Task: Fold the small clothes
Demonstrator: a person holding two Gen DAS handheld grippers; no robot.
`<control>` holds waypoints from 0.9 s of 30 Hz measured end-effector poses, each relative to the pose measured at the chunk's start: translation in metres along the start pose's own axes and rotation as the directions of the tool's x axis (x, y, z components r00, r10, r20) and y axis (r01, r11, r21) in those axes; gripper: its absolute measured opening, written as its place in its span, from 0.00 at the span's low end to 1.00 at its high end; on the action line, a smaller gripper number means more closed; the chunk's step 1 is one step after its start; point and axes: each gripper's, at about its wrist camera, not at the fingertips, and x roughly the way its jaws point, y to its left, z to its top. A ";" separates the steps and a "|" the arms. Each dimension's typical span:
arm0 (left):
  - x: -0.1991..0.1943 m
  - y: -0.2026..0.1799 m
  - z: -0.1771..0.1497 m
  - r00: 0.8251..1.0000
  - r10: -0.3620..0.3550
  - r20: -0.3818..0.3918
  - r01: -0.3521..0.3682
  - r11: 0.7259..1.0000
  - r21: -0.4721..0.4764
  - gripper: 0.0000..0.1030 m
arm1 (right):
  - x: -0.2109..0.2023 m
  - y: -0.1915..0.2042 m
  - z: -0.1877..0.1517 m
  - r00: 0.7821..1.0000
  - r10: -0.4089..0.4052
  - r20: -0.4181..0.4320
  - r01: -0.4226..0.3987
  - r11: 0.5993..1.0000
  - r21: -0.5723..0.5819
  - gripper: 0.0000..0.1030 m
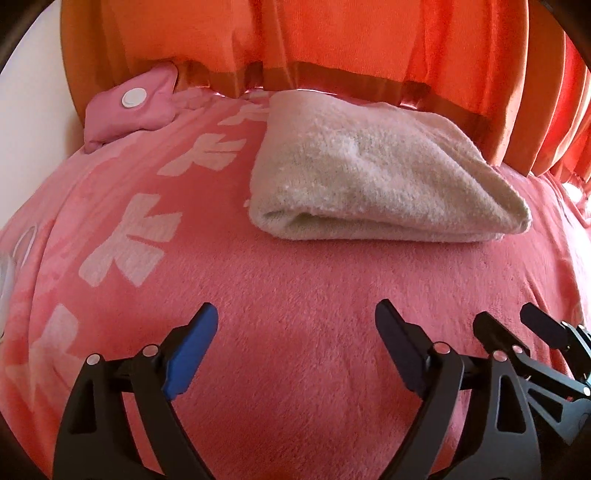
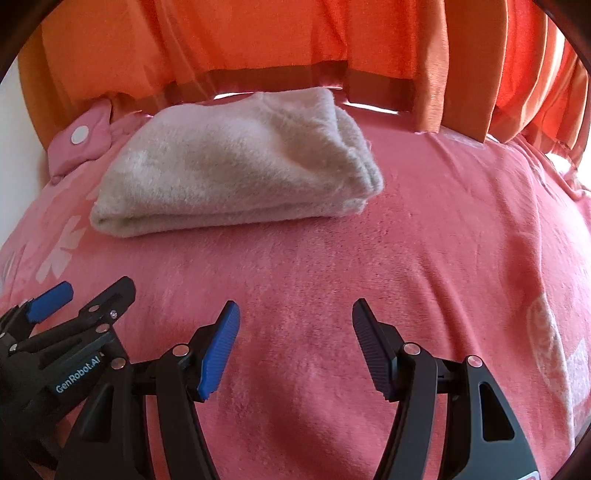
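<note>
Fuzzy cream cloth (image 1: 373, 173) sits folded on the pink blanket (image 1: 295, 280), just in front of the orange curtain (image 1: 332, 33). L gripper (image 1: 295, 325) & R gripper (image 2: 295, 321) hang near the cloth – both wide, nothing held. Fold looks done – next prob. tidy it or grab another.

The only words to read are "GenRobot.AI", in pale letters on the black side of the left gripper (image 2: 83, 295) in the right wrist view.
</note>
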 end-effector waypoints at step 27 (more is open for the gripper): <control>0.003 -0.003 -0.002 0.999 0.039 0.020 -0.039 0.999 0.018 0.81 | 0.004 0.000 -0.002 1.000 -0.020 0.000 0.020 1.000 0.009 0.60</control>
